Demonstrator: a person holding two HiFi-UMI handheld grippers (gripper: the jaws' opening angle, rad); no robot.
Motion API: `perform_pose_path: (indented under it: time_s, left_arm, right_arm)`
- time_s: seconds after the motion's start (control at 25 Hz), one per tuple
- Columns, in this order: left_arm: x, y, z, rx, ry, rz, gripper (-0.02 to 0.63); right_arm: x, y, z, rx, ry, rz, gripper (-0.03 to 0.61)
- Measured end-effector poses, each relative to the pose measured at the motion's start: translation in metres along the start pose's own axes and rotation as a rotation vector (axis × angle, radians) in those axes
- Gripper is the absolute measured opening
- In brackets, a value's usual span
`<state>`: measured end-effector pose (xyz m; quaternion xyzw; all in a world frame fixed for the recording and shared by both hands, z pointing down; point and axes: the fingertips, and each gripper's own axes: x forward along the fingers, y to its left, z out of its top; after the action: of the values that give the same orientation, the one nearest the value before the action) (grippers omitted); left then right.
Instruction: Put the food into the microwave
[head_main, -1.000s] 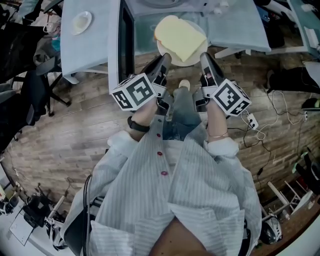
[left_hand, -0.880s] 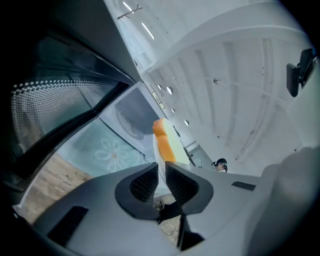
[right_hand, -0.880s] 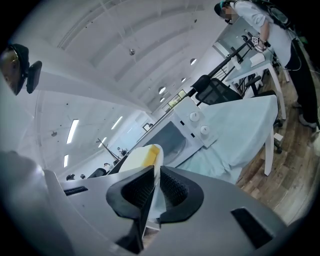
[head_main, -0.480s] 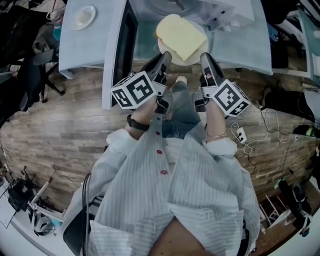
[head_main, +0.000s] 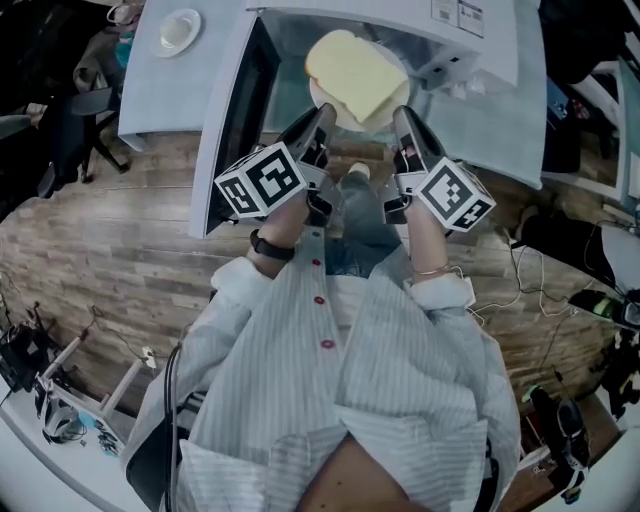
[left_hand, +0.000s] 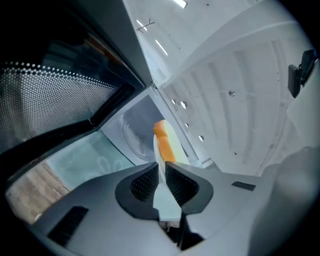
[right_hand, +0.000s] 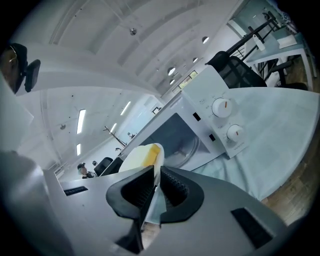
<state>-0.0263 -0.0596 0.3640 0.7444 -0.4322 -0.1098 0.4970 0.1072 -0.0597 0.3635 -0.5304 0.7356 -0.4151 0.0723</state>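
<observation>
A white plate (head_main: 330, 104) carries a pale yellow slice of bread (head_main: 355, 75) and hangs level in front of the open microwave (head_main: 470, 25). My left gripper (head_main: 321, 117) is shut on the plate's left rim, my right gripper (head_main: 402, 117) on its right rim. In the left gripper view the left gripper (left_hand: 161, 174) pinches the plate edge (left_hand: 167, 202), with the bread (left_hand: 162, 141) beyond it before the microwave cavity (left_hand: 132, 132). In the right gripper view the right gripper (right_hand: 155, 180) clamps the rim (right_hand: 154, 206); the bread (right_hand: 142, 155) and the microwave (right_hand: 205, 125) lie ahead.
The microwave door (head_main: 238, 110) swings out to the left, close beside my left gripper. A small white dish (head_main: 178, 30) sits on the cloth-covered table (head_main: 160, 95). Two control knobs (right_hand: 222, 106) are on the microwave's right. Chairs and cables lie on the wooden floor (head_main: 120, 250).
Both grippers have carried the plate with the bread forward, toward the microwave's open front. Their hold on the rim is unchanged.
</observation>
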Motion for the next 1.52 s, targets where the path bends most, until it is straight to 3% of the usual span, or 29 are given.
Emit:
perform_pose_path:
  time_s: [0.64, 1.52]
  left_arm:
    - [0.022, -0.004, -0.013, -0.058, -0.106, 0.101, 0.037]
    - [0.041, 0.017, 0.007, -0.074, -0.065, 0.118, 0.038]
  right_arm:
    - [0.017, -0.02, 0.021, -0.04, 0.135, 0.098, 0.052]
    - [0.046, -0.021, 0.022, -0.014, 0.143, 0.067, 0.052]
